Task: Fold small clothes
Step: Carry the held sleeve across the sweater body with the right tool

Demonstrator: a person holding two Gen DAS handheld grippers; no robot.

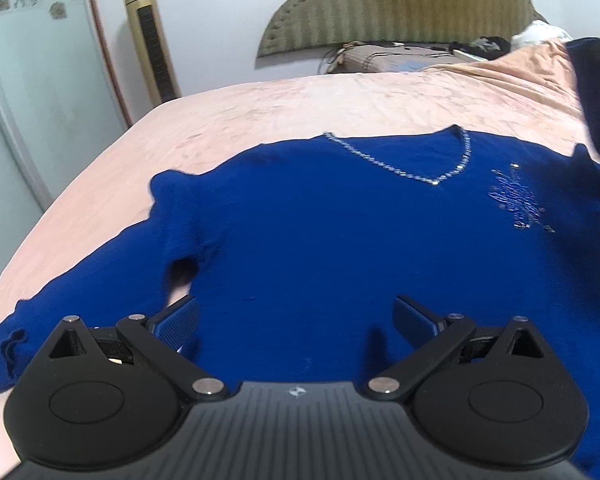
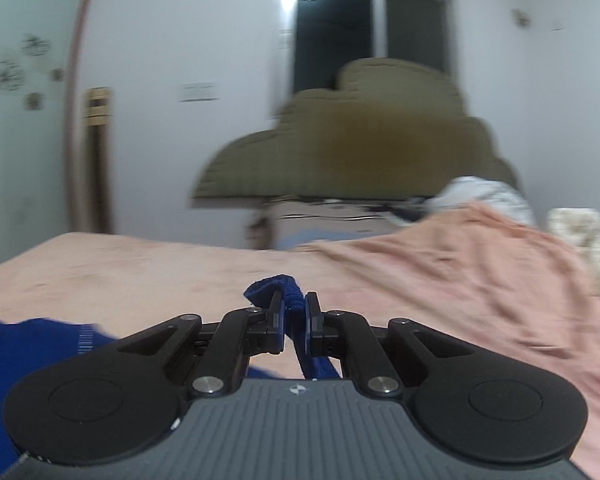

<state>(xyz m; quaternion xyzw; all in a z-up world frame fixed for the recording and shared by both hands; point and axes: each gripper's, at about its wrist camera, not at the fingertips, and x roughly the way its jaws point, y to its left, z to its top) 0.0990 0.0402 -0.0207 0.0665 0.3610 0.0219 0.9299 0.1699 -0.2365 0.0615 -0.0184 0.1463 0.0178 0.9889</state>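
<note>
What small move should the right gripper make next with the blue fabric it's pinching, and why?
Probably carry the pinched sleeve end across over the blue sweater, since the right gripper is shut on it, lifted above the pink bedspread, while the left gripper hovers open.

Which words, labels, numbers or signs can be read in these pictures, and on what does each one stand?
No words or numbers can be read.
Left gripper body: a small white emblem, no letters.
Right gripper body: the same emblem.
Wall plate: too blurred to read.
Sweater: only beaded decoration, no text.
</note>
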